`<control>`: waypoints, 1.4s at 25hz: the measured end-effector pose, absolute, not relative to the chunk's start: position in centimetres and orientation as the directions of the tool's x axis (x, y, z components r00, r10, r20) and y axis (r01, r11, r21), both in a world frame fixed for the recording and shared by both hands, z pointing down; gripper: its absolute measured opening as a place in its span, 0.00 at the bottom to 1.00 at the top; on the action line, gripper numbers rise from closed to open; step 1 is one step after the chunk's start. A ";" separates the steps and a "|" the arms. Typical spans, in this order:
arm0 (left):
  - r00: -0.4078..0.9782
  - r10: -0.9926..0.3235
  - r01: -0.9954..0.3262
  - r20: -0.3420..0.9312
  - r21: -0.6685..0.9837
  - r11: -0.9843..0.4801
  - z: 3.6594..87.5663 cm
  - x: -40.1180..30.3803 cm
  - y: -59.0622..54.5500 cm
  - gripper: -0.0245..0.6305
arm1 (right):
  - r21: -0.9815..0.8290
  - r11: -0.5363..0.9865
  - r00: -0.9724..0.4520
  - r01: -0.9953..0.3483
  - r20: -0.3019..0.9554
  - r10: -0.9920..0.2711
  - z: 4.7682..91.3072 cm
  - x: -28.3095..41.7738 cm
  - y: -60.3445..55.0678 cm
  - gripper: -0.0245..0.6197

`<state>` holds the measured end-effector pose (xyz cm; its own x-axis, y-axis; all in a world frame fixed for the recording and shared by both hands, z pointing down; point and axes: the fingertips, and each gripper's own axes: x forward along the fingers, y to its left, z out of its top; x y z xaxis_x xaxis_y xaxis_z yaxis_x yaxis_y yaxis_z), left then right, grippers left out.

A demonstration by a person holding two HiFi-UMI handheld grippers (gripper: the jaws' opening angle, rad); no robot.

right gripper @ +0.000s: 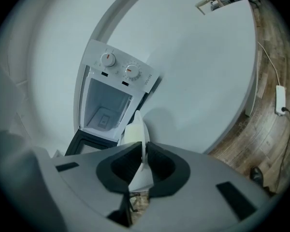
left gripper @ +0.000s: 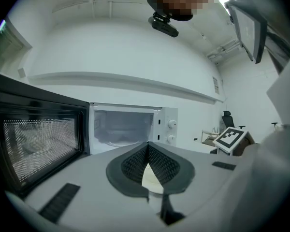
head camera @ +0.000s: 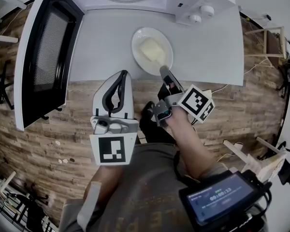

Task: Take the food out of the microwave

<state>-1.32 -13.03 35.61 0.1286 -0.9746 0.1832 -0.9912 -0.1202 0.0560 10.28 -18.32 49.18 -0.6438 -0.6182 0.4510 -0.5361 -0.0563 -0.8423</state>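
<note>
Round white ceramic plate (head camera: 139, 38) with pale yellow food (head camera: 151, 50) sits on the grey table (head camera: 101, 42), rim pinched by the right gripper (head camera: 163, 71); left gripper (head camera: 120, 79) is clamped on nothing; plate could easily be tipped if yanked before release.

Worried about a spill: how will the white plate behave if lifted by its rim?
Likely stiff: the plate holds shape in the right gripper. Pinched at one edge, it may tip. The pale food looks loose and could slide.
</note>
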 end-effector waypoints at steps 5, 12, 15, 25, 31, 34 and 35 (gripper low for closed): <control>0.141 -0.972 -0.989 0.187 0.060 -0.132 35.6 -1.2 -13.4 0.05 | -0.803 -0.004 -0.644 -0.596 0.481 -0.594 49.1 10.2 -18.4 0.16; 0.154 -0.969 -0.988 0.192 0.051 -0.147 35.4 -0.9 -13.9 0.05 | -0.726 0.122 -0.660 -0.676 0.524 -0.538 48.9 9.8 -18.1 0.29; 0.162 -0.968 -0.987 0.189 0.046 -0.156 35.2 -0.6 -14.1 0.05 | -0.672 0.185 -0.657 -0.717 0.561 -0.503 49.2 9.8 -17.8 0.37; 0.178 -0.966 -0.984 0.186 0.035 -0.175 34.6 0.5 -14.7 0.05 | -0.616 0.261 -0.660 -0.743 0.612 -0.436 50.0 9.8 -17.0 0.47; 0.185 -0.966 -0.983 0.179 0.024 -0.183 34.4 1.2 -14.7 0.05 | -0.581 0.294 -0.646 -0.759 0.613 -0.455 49.6 10.6 -17.0 0.47; 0.187 -0.968 -0.982 0.169 0.011 -0.188 34.0 1.7 -14.7 0.05 | -0.530 0.342 -0.628 -0.776 0.606 -0.488 48.5 11.2 -17.1 0.47; 0.186 -0.968 -0.982 0.167 0.008 -0.188 33.9 1.8 -14.7 0.05 | -0.508 0.366 -0.626 -0.779 0.597 -0.503 47.8 11.2 -17.1 0.47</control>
